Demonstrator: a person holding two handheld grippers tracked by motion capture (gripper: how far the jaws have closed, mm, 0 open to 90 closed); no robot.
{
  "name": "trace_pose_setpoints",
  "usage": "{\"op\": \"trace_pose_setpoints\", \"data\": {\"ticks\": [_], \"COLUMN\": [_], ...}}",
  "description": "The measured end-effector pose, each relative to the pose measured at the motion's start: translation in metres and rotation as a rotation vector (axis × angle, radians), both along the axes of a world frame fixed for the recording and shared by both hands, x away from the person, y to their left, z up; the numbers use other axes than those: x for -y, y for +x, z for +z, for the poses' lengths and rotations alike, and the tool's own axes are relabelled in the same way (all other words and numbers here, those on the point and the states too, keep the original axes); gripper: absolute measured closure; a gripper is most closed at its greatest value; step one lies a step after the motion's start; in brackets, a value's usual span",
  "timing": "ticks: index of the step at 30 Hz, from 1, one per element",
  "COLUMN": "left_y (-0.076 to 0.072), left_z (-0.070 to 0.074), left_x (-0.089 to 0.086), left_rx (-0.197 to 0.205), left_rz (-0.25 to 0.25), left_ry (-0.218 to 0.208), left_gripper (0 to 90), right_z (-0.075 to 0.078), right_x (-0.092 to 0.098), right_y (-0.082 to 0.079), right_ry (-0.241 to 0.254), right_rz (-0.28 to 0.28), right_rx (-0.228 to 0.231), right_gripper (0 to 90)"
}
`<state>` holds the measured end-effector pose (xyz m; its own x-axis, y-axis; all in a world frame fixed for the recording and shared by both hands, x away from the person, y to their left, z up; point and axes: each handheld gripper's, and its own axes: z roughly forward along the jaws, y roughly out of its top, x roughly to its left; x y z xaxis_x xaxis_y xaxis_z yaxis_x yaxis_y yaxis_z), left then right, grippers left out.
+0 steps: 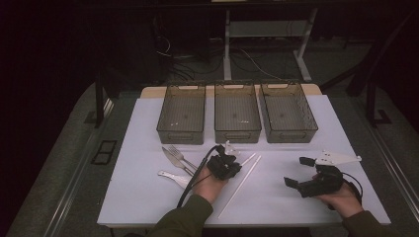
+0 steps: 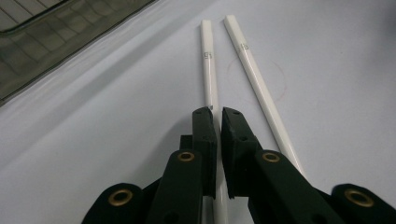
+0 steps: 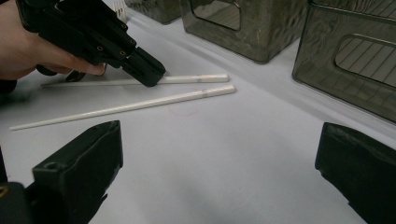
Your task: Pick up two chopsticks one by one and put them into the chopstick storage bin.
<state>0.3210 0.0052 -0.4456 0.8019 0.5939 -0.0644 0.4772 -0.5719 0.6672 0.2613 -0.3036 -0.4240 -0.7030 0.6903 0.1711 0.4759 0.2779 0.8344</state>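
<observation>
The left tongs (image 2: 218,111) are pinched narrow on one white chopstick (image 2: 208,65), which lies on the bench (image 1: 148,197) just in front of the middle bin (image 1: 237,134). The second chopstick (image 2: 254,74) lies just beside the first, untouched. The right tongs (image 3: 219,154) stand wide and empty nearby. All three bins look empty, so the sorting seems barely begun; knife (image 1: 170,158) and fork (image 1: 179,154) also wait.

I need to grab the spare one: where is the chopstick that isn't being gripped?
In the high view the free chopstick lies on the white table, just right of the left gripper, whose jaws pinch the other chopstick.
</observation>
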Motion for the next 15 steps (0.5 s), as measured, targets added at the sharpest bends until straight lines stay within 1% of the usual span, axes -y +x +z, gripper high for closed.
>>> {"op": "trace_pose_setpoints", "data": {"ticks": [1,6,7,8,10,12,14,15], "left_y": [0.0,-0.002,-0.002,-0.001,0.001,0.004,0.006,0.008], "left_z": [0.0,0.005,0.007,0.01,0.015,0.022,0.028,0.031], "left_x": [0.0,0.007,0.007,0.007,0.008,0.007,0.005,0.003], "left_rx": [-0.001,0.003,-0.004,-0.002,-0.021,-0.022,-0.026,-0.035], "left_rz": [0.004,-0.013,-0.011,-0.015,-0.017,-0.015,-0.005,-0.001], "left_ry": [-0.009,-0.027,-0.033,-0.035,-0.05,-0.061,-0.077,-0.088], "left_gripper": [84.4,84.4,84.4,84.3,84.3,84.3,84.3,84.3], "right_z": [0.0,0.0,0.0,0.0,0.0,0.0,0.0,0.0], "right_x": [0.0,0.001,0.001,0.001,0.001,0.001,0.001,0.001], "right_y": [0.0,0.0,0.0,0.0,0.0,0.0,0.0,0.0], "right_ry": [0.001,0.003,0.003,0.004,0.004,0.004,0.004,0.004], "right_rz": [-0.001,-0.006,-0.005,-0.006,-0.007,-0.009,-0.008,-0.008], "right_rx": [-0.001,0.001,0.002,0.003,0.002,0.001,0.003,0.003], "right_gripper": [0.8,0.8,0.8,0.8,0.8,0.8,0.8,0.8]}}
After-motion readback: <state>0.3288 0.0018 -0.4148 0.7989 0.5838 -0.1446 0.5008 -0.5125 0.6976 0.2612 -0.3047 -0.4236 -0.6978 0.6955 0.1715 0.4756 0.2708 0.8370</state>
